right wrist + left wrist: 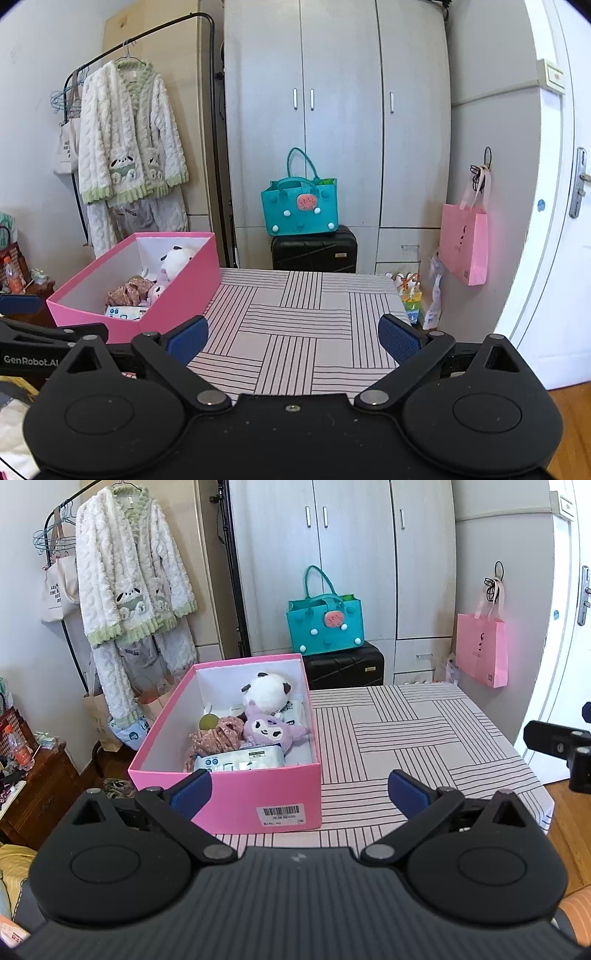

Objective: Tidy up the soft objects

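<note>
Left wrist view looks down on a pink box [236,775] standing on the left part of the striped table [424,738]. Inside it lie a white panda plush [266,692], a purple plush [271,729] just in front of it, a floral cloth bundle [216,736], a green ball [208,722] and a wipes pack [240,760] against the near wall. The soft things seem already gathered, so the task looks close to finished. One risk from here: the left hand-held gripper [300,794] sits low beside the box's near wall, and a careless push forward could shove the light box along the table or tip it. Its jaws stand wide apart and hold nothing; the left blue pad [192,794] overlaps the box front in the picture, though I cannot tell whether it touches.

Right wrist view shows the same box [177,291] off to the left, with bare striped cloth ahead. The right hand-held gripper [293,338] is likewise spread wide and empty, hovering over the table's near edge, well apart from the box. A reach from this side would have to cross the left tool, visible at the left edge, and the two could collide.
</note>
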The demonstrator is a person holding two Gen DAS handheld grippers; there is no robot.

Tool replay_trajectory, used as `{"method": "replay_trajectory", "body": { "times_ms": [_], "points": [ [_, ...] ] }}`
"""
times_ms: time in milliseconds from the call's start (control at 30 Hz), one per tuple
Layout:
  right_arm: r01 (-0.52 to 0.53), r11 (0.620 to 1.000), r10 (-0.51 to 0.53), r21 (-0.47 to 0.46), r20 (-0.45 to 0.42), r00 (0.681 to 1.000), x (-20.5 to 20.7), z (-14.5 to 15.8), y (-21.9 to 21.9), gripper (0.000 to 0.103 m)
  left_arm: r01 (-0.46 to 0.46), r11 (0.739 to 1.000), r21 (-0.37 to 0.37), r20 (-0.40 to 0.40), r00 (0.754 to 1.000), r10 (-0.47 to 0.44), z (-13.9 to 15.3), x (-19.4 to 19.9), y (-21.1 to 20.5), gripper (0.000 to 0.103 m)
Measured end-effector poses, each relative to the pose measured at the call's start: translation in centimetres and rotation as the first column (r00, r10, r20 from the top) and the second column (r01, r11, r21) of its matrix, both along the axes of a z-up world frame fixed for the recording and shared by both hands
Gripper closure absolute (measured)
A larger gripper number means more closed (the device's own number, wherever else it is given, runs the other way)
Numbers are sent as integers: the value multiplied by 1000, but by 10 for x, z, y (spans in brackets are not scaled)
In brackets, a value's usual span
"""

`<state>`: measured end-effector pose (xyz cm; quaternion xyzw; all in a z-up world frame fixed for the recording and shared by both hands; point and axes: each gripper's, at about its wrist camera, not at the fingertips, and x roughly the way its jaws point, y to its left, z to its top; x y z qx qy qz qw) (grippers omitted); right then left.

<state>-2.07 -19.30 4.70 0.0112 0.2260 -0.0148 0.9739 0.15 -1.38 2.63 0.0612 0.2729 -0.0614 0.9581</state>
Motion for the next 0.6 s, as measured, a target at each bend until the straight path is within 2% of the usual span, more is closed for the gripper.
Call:
{"method": "replay_trajectory", "body": {
  "times_ms": [200, 333, 600],
  "points": [
    [11, 1000, -11, 19, -14, 1000, -1, -4, 2, 3, -2, 1000, -9, -26, 1000, 2, -3, 4, 3, 0],
    [22, 1000, -21, 18, -14, 1000, -1, -4, 3, 3, -2, 999, -45, -45, 999, 0, -4, 6, 7, 0],
    [37, 999, -37, 13, -17, 999, -1, -3, 1, 3, -14, 999, -40, -37, 999, 12, -5, 5, 8, 0]
  ]
}}
